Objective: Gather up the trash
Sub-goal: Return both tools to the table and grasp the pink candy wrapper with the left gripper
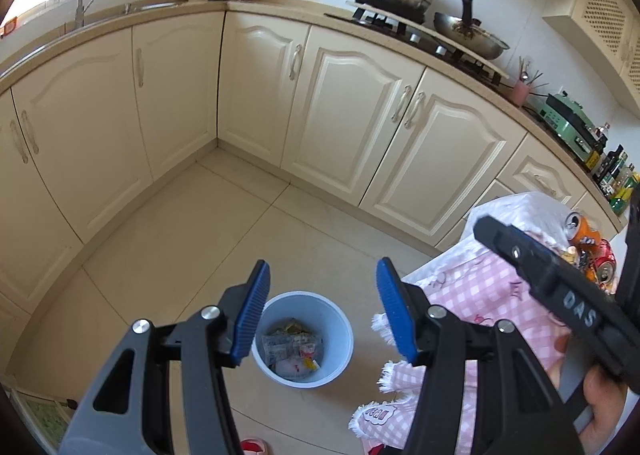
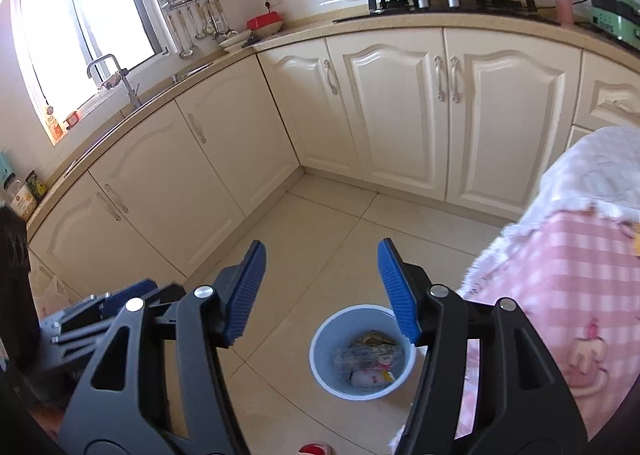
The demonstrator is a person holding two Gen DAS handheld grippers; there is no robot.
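Right wrist view: both grippers (image 2: 322, 287) hang with jaws apart and empty over the blue bin (image 2: 362, 353), a drop apparently done; next, the cans (image 1: 592, 247) on the surface.

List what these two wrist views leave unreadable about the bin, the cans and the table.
- Bin contents: wrappers too small to identify, both views.
- Bin rim: partly covered by a finger of the right gripper, right wrist view.
- Cans: partly behind the right gripper's arm, left wrist view.
- Table: hidden under the pink cloth.
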